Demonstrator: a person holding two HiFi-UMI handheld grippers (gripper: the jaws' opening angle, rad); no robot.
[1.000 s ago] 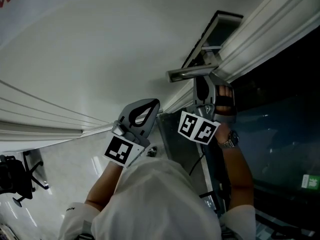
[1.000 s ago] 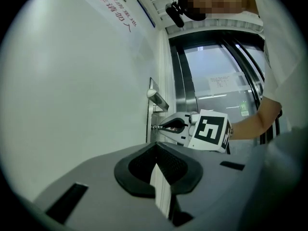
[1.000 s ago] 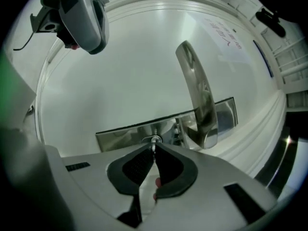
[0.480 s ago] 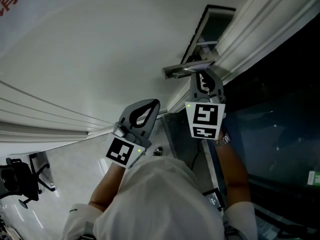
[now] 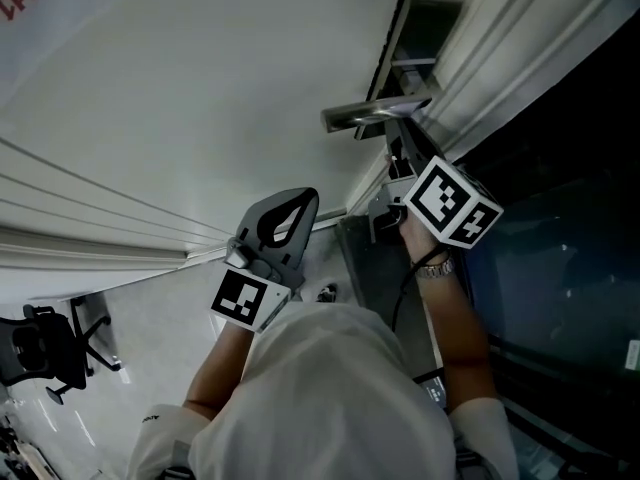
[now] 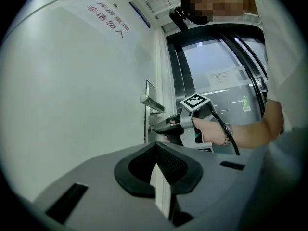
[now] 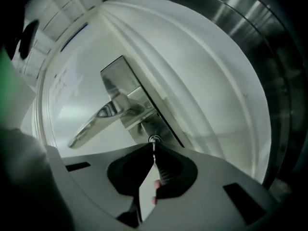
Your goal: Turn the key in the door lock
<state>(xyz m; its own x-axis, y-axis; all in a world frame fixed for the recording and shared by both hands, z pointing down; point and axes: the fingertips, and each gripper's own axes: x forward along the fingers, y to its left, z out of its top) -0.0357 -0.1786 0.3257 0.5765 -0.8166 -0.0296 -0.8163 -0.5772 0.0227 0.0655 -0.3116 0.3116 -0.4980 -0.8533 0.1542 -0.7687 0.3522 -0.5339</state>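
The silver door handle (image 7: 103, 114) sits on a metal plate on the white door. Just below it is the lock cylinder (image 7: 154, 139) with the key (image 7: 154, 147) in it. My right gripper (image 7: 154, 151) is level at the lock; its jaws have just been closing and are now shut on the key's thin head. In the head view the right gripper (image 5: 399, 156) reaches in under the handle (image 5: 375, 116). My left gripper (image 5: 303, 201) hangs back from the door, shut with nothing in it. The left gripper view shows the right gripper (image 6: 161, 127) at the lock.
The white door (image 5: 200, 98) fills the left, with red lettering (image 6: 107, 20) high on it. Right of the door frame is a dark glass panel (image 5: 560, 228). An office chair (image 5: 45, 353) stands on the pale floor at the lower left.
The right gripper has rolled strongly at the lock, so its marker cube shows another face. It stays under the handle. The left gripper has not moved.
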